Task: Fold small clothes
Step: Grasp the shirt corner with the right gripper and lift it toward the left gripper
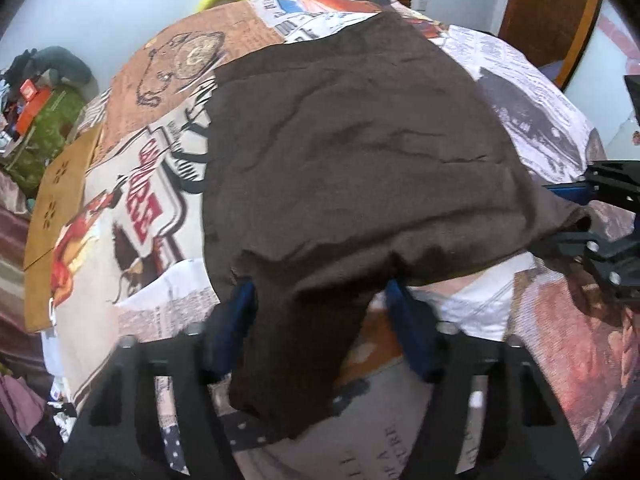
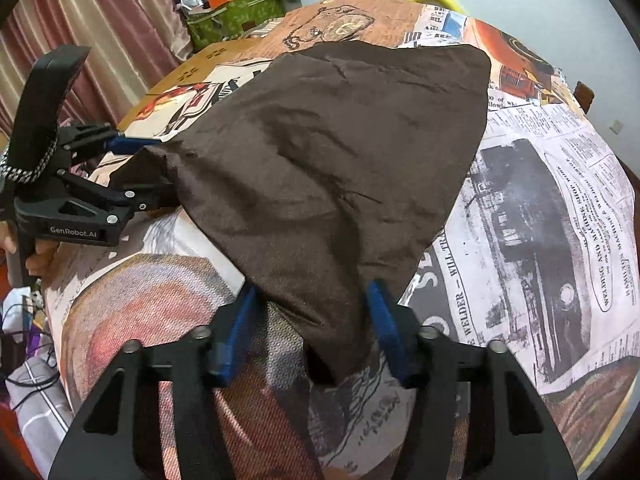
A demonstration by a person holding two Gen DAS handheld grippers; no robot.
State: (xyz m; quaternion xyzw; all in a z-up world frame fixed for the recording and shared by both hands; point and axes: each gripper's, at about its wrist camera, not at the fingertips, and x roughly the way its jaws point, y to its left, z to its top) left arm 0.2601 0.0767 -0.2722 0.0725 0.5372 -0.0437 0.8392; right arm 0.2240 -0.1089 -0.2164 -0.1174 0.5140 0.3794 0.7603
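We have one brown garment spread on the desk, over a printed newspaper-pattern cover. It lies mostly flat, with light creases and no clean fold visible yet. Its far edge sits well up the desk; its near edge reaches both grippers.

Left gripper: jaws partly open, a near corner of the garment hanging between the blue pads. The left pad looks to touch the cloth, the right pad stands a bit off it, so we can't call it a firm pinch. In the right wrist view the same gripper sits at the garment's left corner, jaws narrow, cloth bunched at its tips.

Right gripper: jaws about half open, the other near corner drooping between the pads. Gaps show on both sides of the cloth, so we read it as not clamped. From the left wrist view it appears at the right edge, right at the garment's corner.

Progress, our judgement: early. The garment is laid out and both near corners are bracketed, but no fold is made. What's left is closing on the corners, lifting, carrying the near edge over to the far edge, then further folds and flattening. We see no other small clothes on the desk.

A white cloth peeks out under the near edge; we can't tell what it is.
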